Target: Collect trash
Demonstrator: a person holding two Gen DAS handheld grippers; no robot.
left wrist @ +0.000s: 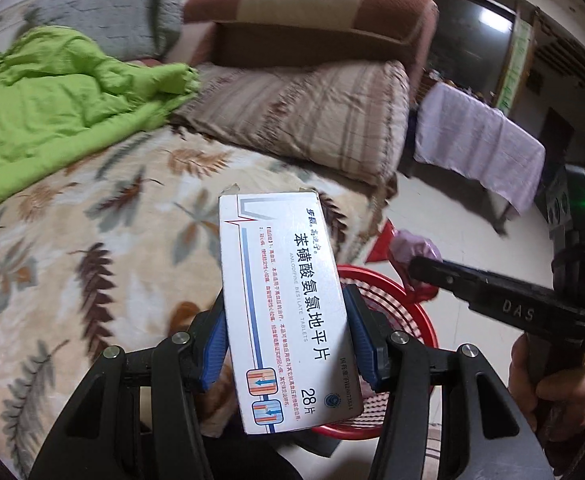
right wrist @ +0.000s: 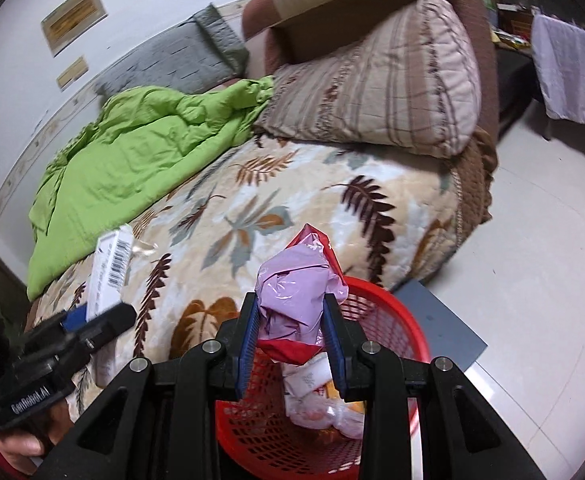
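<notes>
Bare floor [right wrist: 532, 240] beside basket [right wrist: 392, 320]

Medicine box [left wrist: 288, 312]: "AMLODIPINE BESILATE TABLETS", "28片". Right gripper [left wrist: 416, 266] body: "DAS". Left gripper [right wrist: 128, 312] body: "GenRobot.AI".

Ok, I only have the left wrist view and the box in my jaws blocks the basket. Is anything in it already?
Observer: Yes. White wrappers and something orange lie at the bottom of the red basket.
Operator: And is the right gripper's bag over it yet?
Observer: The lilac-and-red bag, pinched in the right gripper, sits over the basket's bed-side rim, not its middle.
</notes>
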